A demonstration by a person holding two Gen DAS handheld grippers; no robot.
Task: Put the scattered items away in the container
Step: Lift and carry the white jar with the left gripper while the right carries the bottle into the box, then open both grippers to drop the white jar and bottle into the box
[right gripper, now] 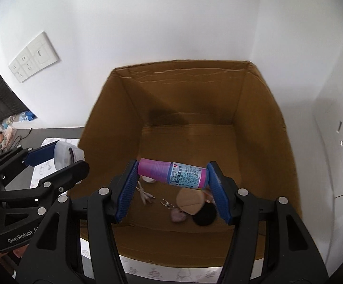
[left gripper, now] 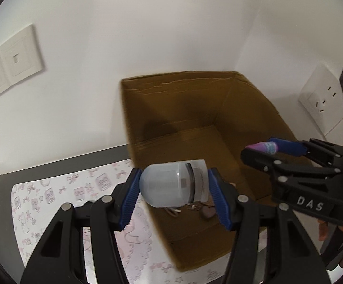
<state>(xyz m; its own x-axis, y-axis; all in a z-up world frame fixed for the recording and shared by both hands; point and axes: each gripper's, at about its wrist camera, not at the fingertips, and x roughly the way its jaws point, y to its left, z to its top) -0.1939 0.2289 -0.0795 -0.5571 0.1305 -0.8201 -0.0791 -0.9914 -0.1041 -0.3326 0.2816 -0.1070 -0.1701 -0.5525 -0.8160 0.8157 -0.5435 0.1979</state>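
My left gripper point(left gripper: 173, 187) is shut on a frosted grey-white jar point(left gripper: 173, 184), held sideways over the near left edge of an open cardboard box point(left gripper: 178, 108). My right gripper point(right gripper: 172, 176) is shut on a pink bottle with a blue label point(right gripper: 173, 171), lying crosswise between the blue pads above the box's inside point(right gripper: 190, 99). In the left wrist view the right gripper point(left gripper: 264, 150) hangs over the box's right side with the pink bottle point(left gripper: 264, 147). On the box floor lie a tan wooden piece point(right gripper: 190, 201), a keyring charm point(right gripper: 177, 215), a black round item point(right gripper: 205, 215) and a pale cable point(right gripper: 145, 195).
The box stands in a white wall corner on a patterned mat point(left gripper: 53, 196) over a dark table point(left gripper: 3, 189). Wall sockets point(left gripper: 8, 68) are at the left and a socket plate point(left gripper: 323, 104) at the right. Clutter point(right gripper: 3, 127) lies far left.
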